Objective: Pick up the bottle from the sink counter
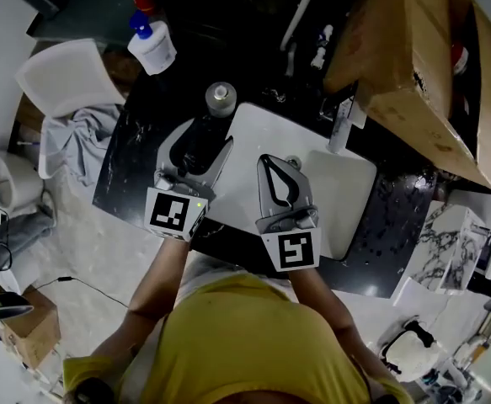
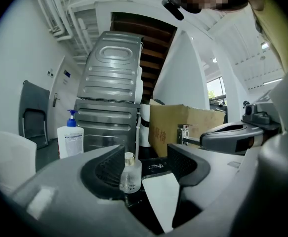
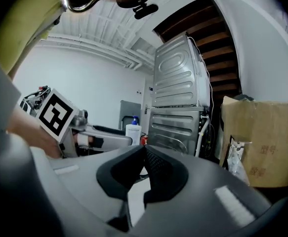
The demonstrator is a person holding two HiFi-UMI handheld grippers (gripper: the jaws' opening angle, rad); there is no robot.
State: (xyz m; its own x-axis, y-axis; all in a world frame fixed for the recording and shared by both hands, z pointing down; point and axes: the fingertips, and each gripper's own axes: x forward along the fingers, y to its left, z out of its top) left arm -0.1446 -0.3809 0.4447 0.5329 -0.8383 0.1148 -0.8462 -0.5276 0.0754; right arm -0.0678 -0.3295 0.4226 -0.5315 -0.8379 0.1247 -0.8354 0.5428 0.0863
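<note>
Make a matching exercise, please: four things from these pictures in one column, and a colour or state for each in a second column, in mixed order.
1. glass bottle
2. pump bottle
3. left gripper
4. right gripper

A. jaws together, nothing between them
B. white body, blue pump
C. jaws apart
D. clear body, pale cap

Pairs: 1-D, 2-B, 3-C, 4-A.

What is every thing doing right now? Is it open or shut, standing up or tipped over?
Little bottle: standing up on the counter, cap on.
Left tongs: open, with the bottle between them, not squeezing it.
Right tongs: shut, nothing in them.
Pump bottle: standing up.
Cardboard box: top open.
</note>
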